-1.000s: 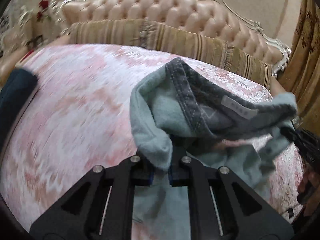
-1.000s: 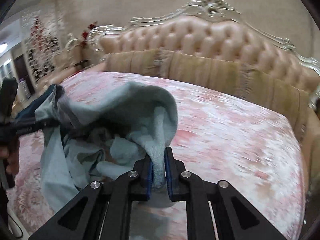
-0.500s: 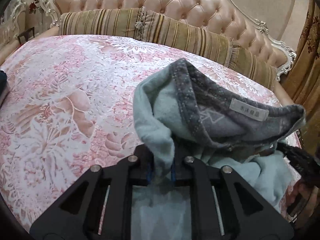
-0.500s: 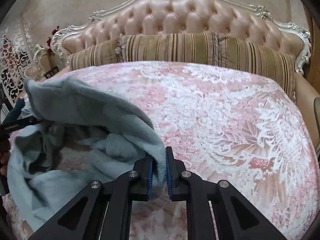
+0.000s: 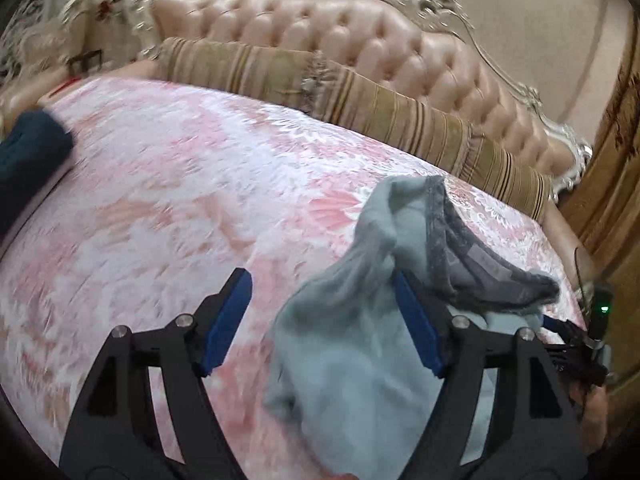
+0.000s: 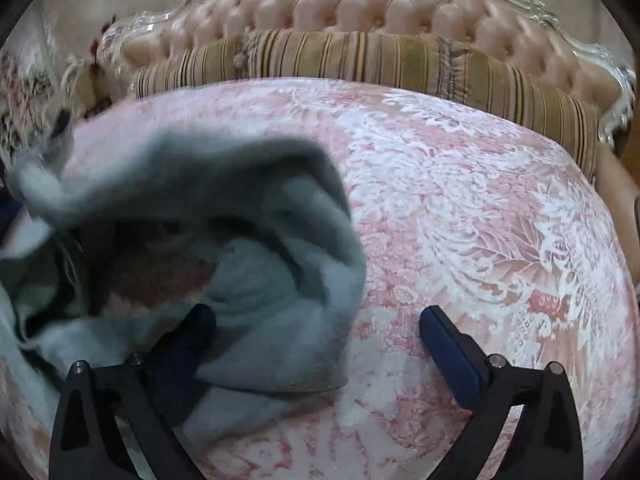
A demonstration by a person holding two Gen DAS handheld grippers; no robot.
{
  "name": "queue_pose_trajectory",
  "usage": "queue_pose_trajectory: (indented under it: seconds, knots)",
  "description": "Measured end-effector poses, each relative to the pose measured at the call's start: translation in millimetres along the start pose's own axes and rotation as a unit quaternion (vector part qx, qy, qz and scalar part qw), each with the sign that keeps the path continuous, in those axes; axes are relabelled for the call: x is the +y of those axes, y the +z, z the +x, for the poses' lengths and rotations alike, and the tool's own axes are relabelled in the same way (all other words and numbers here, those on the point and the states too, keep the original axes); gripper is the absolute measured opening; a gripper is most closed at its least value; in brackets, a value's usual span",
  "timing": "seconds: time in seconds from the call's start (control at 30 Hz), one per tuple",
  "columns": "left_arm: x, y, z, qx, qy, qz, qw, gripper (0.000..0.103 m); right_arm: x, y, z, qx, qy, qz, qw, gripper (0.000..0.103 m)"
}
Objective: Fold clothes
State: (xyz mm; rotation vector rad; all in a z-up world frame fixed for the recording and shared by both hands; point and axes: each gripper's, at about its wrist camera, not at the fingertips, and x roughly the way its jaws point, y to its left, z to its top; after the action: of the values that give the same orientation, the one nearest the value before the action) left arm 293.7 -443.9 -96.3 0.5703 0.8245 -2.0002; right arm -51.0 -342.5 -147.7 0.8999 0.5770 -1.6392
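Observation:
A pale blue-green fleece garment (image 5: 360,344) with a grey collar band (image 5: 460,256) lies slumped on the pink floral bedspread (image 5: 168,200). My left gripper (image 5: 320,284) has its jaws opening. The cloth sags past the inner side of its right finger (image 5: 416,332), and neither pad presses on it. In the right wrist view the garment (image 6: 260,304) is heaped at the left, draped over the left finger (image 6: 188,344). The right gripper (image 6: 316,316) is also opening its jaws, very wide, and the right finger (image 6: 448,356) stands over bare bedspread (image 6: 460,208).
Striped bolster pillows (image 5: 360,92) and a tufted pink headboard (image 5: 340,28) close off the far side of the bed. A dark teal item (image 5: 28,152) lies at the left edge. Gold curtains (image 5: 616,168) hang at the right, above the other handheld gripper (image 5: 576,340).
Both grippers were shut on folds of the garment and now stand with jaws wide apart. The lifted cloth has dropped and slumped onto the bed.

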Motion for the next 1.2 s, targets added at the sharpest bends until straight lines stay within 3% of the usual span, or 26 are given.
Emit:
queue_pose_trajectory:
  seconds: [0.07,0.17,0.27,0.3,0.33,0.43,0.53,0.63,0.8,0.93,1.0,1.03,1.07,1.13,1.2]
  knots:
    - [-1,-17,-18,0.003,-0.022,-0.011,0.9997,0.076,1,-1,0,0.001,-0.004,0.0,1.0,0.103]
    - [-29,-55,-33,0.012,-0.036,0.034,0.9987,0.076,3,-2,-1,-0.001,-0.015,0.006,1.0,0.103]
    - [-56,-84,-34,0.023,-0.024,0.075,0.9966,0.076,-2,-3,-4,0.006,-0.024,0.026,0.999,0.103]
    - [-63,-93,-34,0.023,-0.004,0.087,0.9959,0.076,-5,-6,-11,0.006,-0.024,0.044,0.999,0.102]
    - [-66,-100,-35,0.018,0.015,0.09,0.9956,0.076,-7,-9,-19,-0.004,-0.016,0.056,0.998,0.099]
    - [-67,-110,-26,0.026,0.018,0.077,0.9965,0.075,1,-24,-54,-0.047,-0.013,0.046,0.998,0.099]
    - [-62,-111,-12,0.053,0.017,0.059,0.9967,0.021,12,-38,-76,-0.077,0.007,0.039,0.996,0.1]
    - [-54,-109,-13,0.062,0.011,0.045,0.997,0.015,30,-46,-77,-0.075,0.024,0.02,0.997,0.1]
    - [-42,-103,-36,0.048,0.002,0.033,0.9983,0.014,61,-41,-54,-0.062,-0.029,-0.044,0.997,0.1]
    - [-35,-100,-52,0.043,-0.006,0.032,0.9985,0.014,84,-37,-40,-0.051,0.027,-0.074,0.996,0.1]
    - [-25,-96,-64,0.037,0.001,0.025,0.999,0.014,84,-37,-38,-0.038,0.047,-0.072,0.996,0.089]
    - [-20,-95,-71,0.033,0.005,0.021,0.9992,0.013,84,-37,-37,-0.03,0.057,-0.069,0.996,0.045]
    - [-11,-93,-75,0.031,0.01,0.016,0.9993,0.013,83,-37,-36,-0.022,0.066,-0.066,0.995,0.023]
    - [6,-89,-84,0.028,0.02,0.008,0.9994,0.012,81,-38,-34,-0.007,0.085,-0.06,0.995,0.0]
    - [27,-83,-92,0.023,0.038,0.002,0.999,0.011,73,-40,-40,-0.006,0.072,-0.061,0.996,0.0]
